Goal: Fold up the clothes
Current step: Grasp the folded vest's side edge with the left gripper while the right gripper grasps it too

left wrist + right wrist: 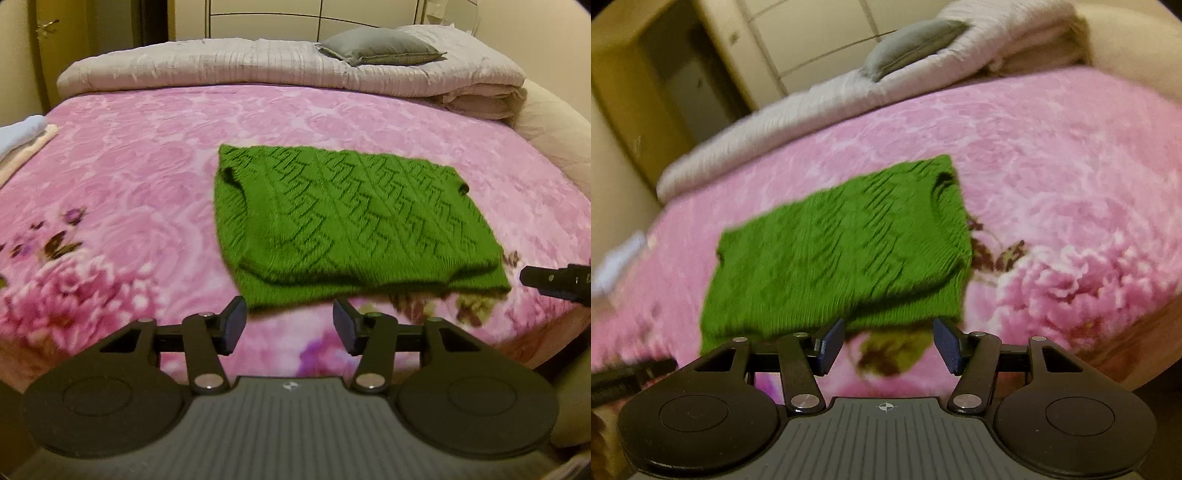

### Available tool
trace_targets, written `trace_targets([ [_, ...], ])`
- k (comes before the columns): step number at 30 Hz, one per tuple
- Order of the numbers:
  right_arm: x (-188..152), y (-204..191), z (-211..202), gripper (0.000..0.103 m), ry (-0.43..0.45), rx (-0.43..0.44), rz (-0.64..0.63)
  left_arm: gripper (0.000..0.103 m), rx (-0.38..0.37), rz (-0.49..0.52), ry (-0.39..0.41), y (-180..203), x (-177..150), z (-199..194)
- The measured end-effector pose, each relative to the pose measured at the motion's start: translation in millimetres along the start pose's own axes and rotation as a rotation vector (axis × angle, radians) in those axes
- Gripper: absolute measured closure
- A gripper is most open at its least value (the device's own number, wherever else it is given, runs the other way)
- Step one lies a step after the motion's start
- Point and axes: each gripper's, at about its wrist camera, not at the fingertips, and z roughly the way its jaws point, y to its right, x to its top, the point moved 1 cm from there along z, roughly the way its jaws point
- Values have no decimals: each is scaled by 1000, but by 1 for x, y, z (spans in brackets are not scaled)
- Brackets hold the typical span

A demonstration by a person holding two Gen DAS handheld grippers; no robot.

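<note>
The green knitted sweater (354,218) lies flat on the pink floral blanket (147,177) of the bed, already doubled over into a compact rectangle: a top layer sits on a slightly wider bottom layer along the near edge, and a rounded opening, neck or armhole, shows at one end. It rests near the front edge of the bed, probably so both tools can reach it without stretching across the mattress.

The left gripper (290,325) hovers just short of the sweater's near edge, its jaws spread wide with nothing between them. The right gripper (890,343) hangs likewise at the near edge by the other corner, jaws wide and empty; that view is blurred, so finer detail is lost.

The scene fits two readings: a fold just laid down and let go, or a half-folded garment about to be gripped for another fold. A small stack of pale folded cloth (22,136) lies at the bed's far left side, well apart from the sweater
</note>
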Motion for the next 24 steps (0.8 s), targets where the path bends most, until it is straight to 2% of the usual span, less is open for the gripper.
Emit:
trace_targets([
  [4, 12, 56, 24, 45, 14, 85, 302, 62, -33, -8, 2, -5, 17, 26],
  [7, 15, 75, 38, 45, 24, 127, 412, 90, -70, -10, 0, -9, 27, 48],
  [12, 19, 96, 59, 45, 36, 174, 531, 89, -92, -36, -7, -14, 39, 81],
  [18, 23, 120, 85, 45, 48, 230, 668, 90, -91, -81, -48, -23, 38, 110],
  [24, 26, 112, 101, 46, 46, 273, 618, 90, -171, -185, -49, -42, 33, 107],
])
